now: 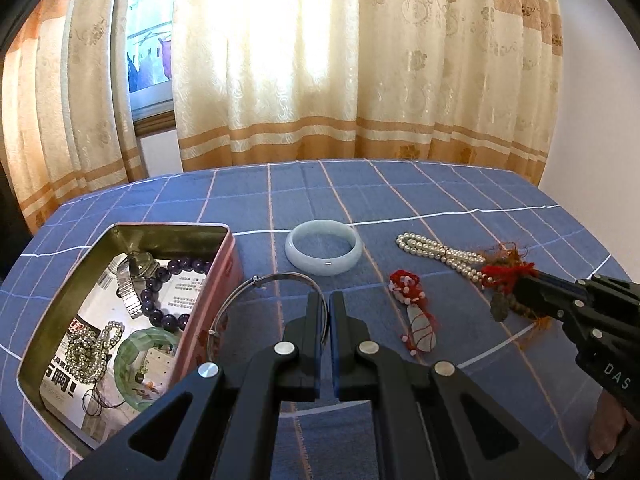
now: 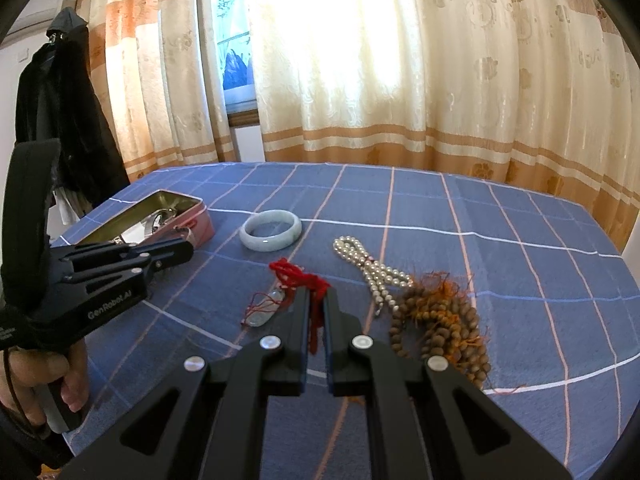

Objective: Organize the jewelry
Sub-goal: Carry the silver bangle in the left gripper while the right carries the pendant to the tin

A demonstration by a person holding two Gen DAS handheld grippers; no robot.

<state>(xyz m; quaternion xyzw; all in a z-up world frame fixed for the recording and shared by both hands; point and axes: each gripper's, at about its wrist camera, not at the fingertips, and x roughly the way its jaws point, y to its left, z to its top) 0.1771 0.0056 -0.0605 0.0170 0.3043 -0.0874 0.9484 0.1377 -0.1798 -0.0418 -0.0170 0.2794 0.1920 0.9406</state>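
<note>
Blue checked cloth (image 1: 440, 200), right hand-held gripper (image 2: 316, 300) hiding red cord (image 2: 308, 278)

I see sunlit cream curtains (image 1: 320, 60) filling the frame's top, a window (image 1: 150, 48) upper left, a blue checked tablecloth (image 1: 440, 200) below.

The left gripper (image 1: 325, 300) is closed on a thin silver wire bangle (image 1: 240, 300), which leans against the right wall of the open tin box (image 1: 208, 312) near the table's left edge. The box holds a watch (image 1: 134, 276), a purple bead bracelet (image 1: 168, 292), a green bangle (image 1: 136, 356) and a metal bead chain (image 1: 90, 354). On the blue checked tablecloth (image 1: 440, 200) lie a pale jade bangle (image 1: 323, 252), a pearl necklace (image 1: 440, 254) and a red-corded stone pendant (image 1: 416, 320). The right gripper (image 1: 516, 284), at the right edge, pinches a red cord (image 1: 504, 274).
</note>
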